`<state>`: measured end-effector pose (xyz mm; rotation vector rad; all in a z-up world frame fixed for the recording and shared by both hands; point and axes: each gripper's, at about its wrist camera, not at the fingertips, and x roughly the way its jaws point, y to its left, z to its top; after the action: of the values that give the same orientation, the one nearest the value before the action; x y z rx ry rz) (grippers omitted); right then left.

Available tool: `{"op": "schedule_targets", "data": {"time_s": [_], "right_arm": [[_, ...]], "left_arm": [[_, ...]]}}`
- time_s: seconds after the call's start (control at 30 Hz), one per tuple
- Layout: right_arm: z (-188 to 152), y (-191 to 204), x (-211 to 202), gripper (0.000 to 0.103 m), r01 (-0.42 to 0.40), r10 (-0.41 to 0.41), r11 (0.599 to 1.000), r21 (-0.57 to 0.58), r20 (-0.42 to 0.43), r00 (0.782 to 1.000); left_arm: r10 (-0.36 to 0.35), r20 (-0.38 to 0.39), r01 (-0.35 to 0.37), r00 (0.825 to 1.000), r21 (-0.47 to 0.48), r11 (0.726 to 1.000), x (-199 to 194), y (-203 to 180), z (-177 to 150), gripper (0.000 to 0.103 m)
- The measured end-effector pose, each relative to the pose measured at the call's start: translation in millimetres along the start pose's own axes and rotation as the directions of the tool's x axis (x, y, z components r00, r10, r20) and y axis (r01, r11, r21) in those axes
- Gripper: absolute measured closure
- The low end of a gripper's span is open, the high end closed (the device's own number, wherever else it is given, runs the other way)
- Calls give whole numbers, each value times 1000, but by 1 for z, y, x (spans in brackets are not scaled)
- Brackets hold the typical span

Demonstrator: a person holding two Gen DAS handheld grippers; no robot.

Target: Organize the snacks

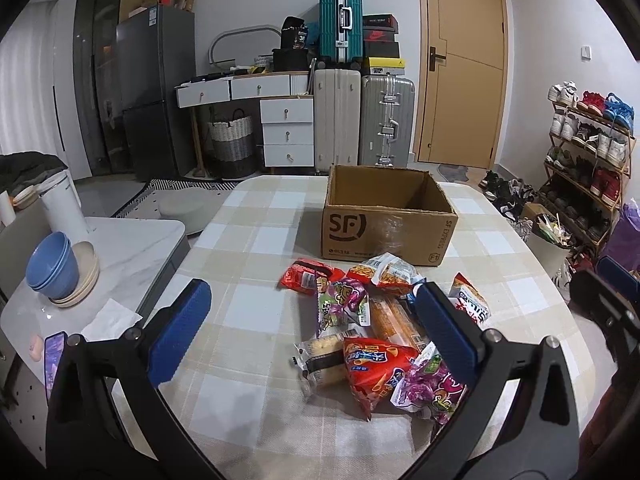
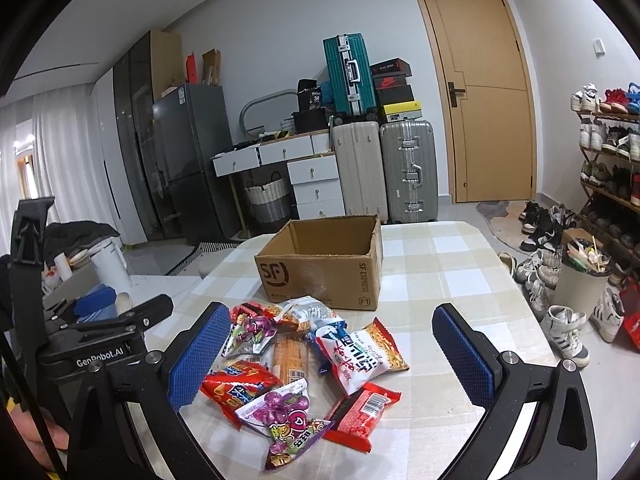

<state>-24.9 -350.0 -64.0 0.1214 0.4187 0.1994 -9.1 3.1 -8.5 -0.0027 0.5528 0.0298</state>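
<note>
A pile of snack packets (image 1: 372,328) lies on the checked tablecloth, in front of an open, empty SF cardboard box (image 1: 384,232). My left gripper (image 1: 312,304) is open and empty, held above the pile's left side. In the right wrist view the same pile (image 2: 304,368) sits between the open fingers of my right gripper (image 2: 332,328), with the box (image 2: 320,276) behind it. A red cone-snack bag (image 2: 240,384), a purple candy bag (image 2: 288,412), a red bar (image 2: 360,412) and a white noodle packet (image 2: 360,356) lie nearest. The right gripper holds nothing.
A side table with blue bowls (image 1: 52,268) and a white kettle (image 1: 64,208) stands left of the table. Suitcases (image 1: 360,120), drawers and a door stand behind. A shoe rack (image 1: 588,160) and loose shoes (image 2: 560,320) are on the right.
</note>
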Motion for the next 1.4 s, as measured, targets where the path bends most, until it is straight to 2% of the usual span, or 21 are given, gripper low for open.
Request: {"op": "schedule_targets", "data": {"time_s": [0.4, 0.53, 1.2, 1.4], "right_arm": [[-1, 1, -6, 0, 6, -5, 1000, -16, 39, 999], [0, -2, -6, 0, -18, 18, 1000, 6, 24, 1000], [-4, -3, -3, 0, -13, 13, 1000, 10, 3, 1000], [-12, -8, 10, 0, -17, 18, 1000, 17, -56, 998]], "left_arm": [[-21, -11, 21, 1000, -9, 1000, -1, 3, -4, 1], [-21, -12, 21, 1000, -8, 1000, 0, 3, -4, 1], [-20, -16, 20, 1000, -9, 1000, 0, 5, -6, 1], [-22, -52, 22, 998, -3, 1000, 13, 6, -14, 1]]}}
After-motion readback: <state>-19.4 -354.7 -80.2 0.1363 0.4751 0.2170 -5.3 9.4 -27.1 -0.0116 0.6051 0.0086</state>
